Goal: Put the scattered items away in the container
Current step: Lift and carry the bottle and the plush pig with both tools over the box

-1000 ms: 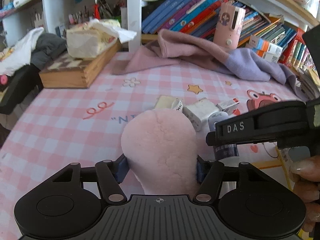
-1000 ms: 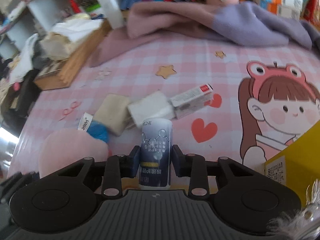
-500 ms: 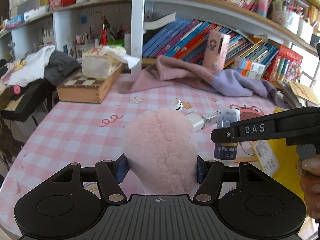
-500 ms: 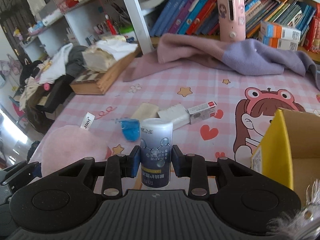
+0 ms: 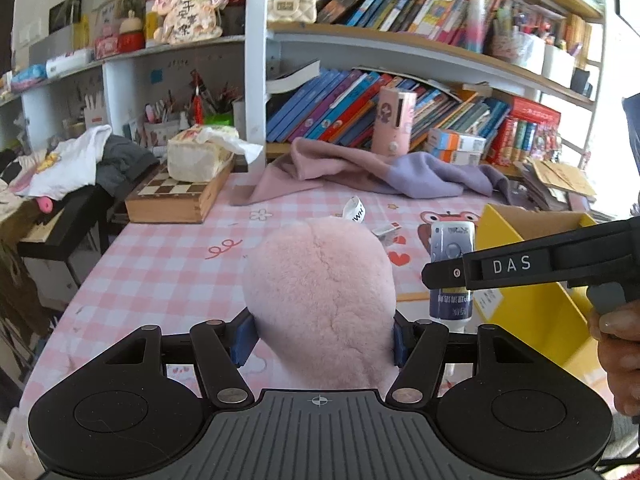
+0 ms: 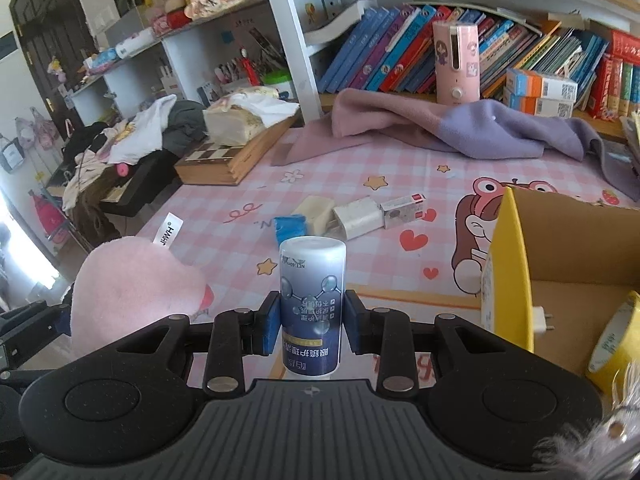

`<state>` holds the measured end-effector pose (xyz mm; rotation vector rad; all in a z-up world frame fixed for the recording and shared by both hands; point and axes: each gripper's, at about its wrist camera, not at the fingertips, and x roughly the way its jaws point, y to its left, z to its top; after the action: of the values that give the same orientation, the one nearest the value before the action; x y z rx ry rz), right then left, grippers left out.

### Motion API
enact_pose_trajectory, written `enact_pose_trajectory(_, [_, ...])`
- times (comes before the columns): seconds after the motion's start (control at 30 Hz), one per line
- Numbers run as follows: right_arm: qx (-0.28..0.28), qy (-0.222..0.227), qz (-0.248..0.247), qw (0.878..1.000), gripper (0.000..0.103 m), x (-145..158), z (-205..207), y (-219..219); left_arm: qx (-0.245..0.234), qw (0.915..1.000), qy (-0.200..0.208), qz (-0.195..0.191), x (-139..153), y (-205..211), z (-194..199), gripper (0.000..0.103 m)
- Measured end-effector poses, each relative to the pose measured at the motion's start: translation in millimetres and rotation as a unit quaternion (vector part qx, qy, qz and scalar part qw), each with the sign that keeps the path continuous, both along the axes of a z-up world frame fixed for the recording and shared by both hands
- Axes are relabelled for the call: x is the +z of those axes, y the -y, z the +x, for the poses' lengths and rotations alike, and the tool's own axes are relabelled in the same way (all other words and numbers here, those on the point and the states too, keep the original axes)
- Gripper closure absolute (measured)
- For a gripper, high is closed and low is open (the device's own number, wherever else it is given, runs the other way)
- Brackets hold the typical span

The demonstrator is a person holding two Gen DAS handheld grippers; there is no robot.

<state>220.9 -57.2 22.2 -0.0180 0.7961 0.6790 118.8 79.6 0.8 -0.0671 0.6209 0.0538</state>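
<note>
while the left gripper (image 5: 320, 336) clamps the pink plush (image 5: 320, 300) and the right gripper (image 6: 311, 322) pinches the upright bottle (image 6: 311, 304), the yellow box (image 6: 516, 272) at the table's right edge lies nearer the right.

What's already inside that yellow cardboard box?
In the yellow box: a white plug adapter and a yellow tape roll. The near wall and picture edge hide the rest.
</note>
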Motion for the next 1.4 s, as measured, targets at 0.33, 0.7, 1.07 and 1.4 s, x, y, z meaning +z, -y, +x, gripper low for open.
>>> enact_pose_trajectory(0.33, [-0.012, 0.006, 0.006, 1.000, 0.072, 11.4, -47.8, 31.4, -0.021, 0.9997, 0.010, -0.002, 12.1, 13.0, -53.8, 0.041])
enact_pose_trajectory(0.7, [-0.017, 0.008, -0.002, 1.000, 0.072, 17.0, -98.4, 67.4, -0.046, 0.9986, 0.025, 0.006, 22.5, 30.7, -97.1, 0.041])
enact_pose_trajectory(1.07, [-0.069, -0.001, -0.013, 0.998, 0.072, 14.4, -133.0, 114.5, -0.113, 0.9933, 0.021, -0.013, 19.1, 61.1, -108.5, 0.041])
enact_pose_trajectory(1.4, [-0.127, -0.004, -0.043, 0.991, 0.072, 9.9, -145.5, 168.9, -0.189, 0.9816, 0.020, -0.018, 16.7, 105.9, -87.2, 0.041])
